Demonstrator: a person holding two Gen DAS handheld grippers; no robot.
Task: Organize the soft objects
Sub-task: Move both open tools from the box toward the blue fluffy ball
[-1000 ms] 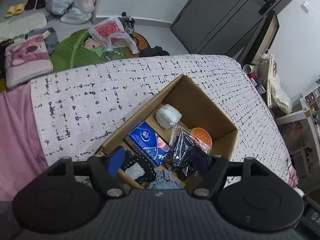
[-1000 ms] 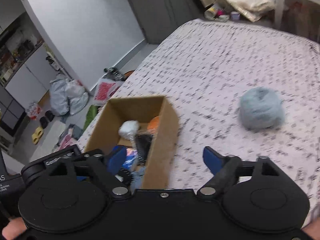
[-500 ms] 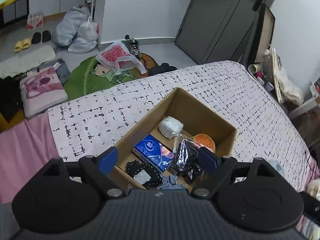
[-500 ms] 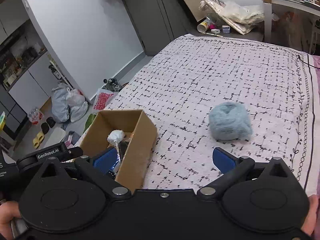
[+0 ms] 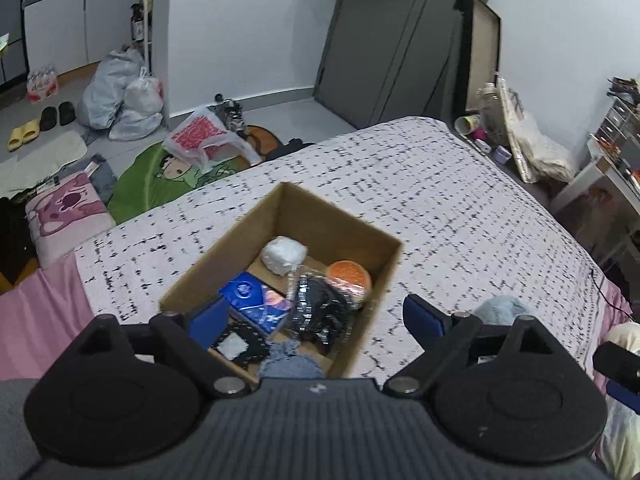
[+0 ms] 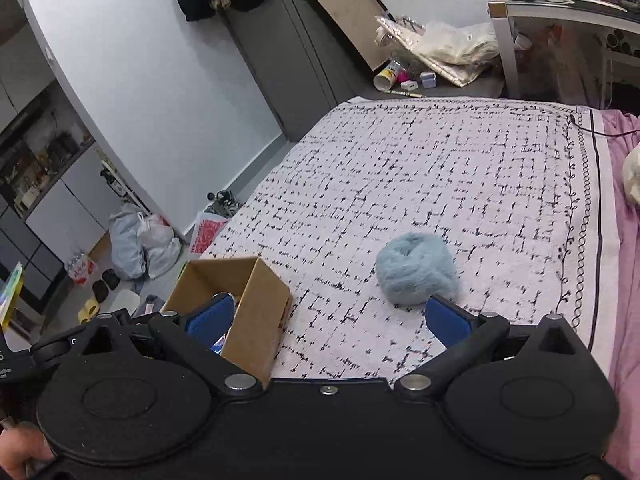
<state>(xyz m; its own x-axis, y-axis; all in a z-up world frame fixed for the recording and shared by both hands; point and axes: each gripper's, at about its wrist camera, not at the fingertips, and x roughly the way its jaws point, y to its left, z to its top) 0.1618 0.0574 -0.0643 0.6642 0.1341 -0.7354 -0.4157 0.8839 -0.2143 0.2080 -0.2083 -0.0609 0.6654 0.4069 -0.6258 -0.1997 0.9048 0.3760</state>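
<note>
An open cardboard box (image 5: 352,224) (image 6: 256,304) sits on the patterned bedspread. Inside it lie a white bundle (image 5: 282,254), an orange round thing (image 5: 350,274), a blue tissue pack (image 5: 256,300), a black item in clear wrap (image 5: 320,312) and a blue denim piece (image 5: 290,364). My left gripper (image 5: 316,316) hovers above the box's near end, its jaws opening with nothing pressed between them. A fluffy light-blue ball (image 6: 416,268) (image 5: 500,306) lies on the bedspread right of the box. My right gripper (image 6: 328,318) is open, its right fingertip (image 6: 444,320) just in front of the ball.
The bedspread (image 6: 400,168) stretches far and right, with pink sheet (image 6: 628,240) at its edge. On the floor beyond lie plastic bags (image 5: 124,100), a green mat (image 5: 160,176), slippers and a pink cushion (image 5: 68,212). A desk (image 6: 560,8) and clutter stand at the far right.
Both grippers pulled back and up from the box and opened wider. The left let go inside the box; the right view swung right, bringing the blue ball closer to its right finger.
</note>
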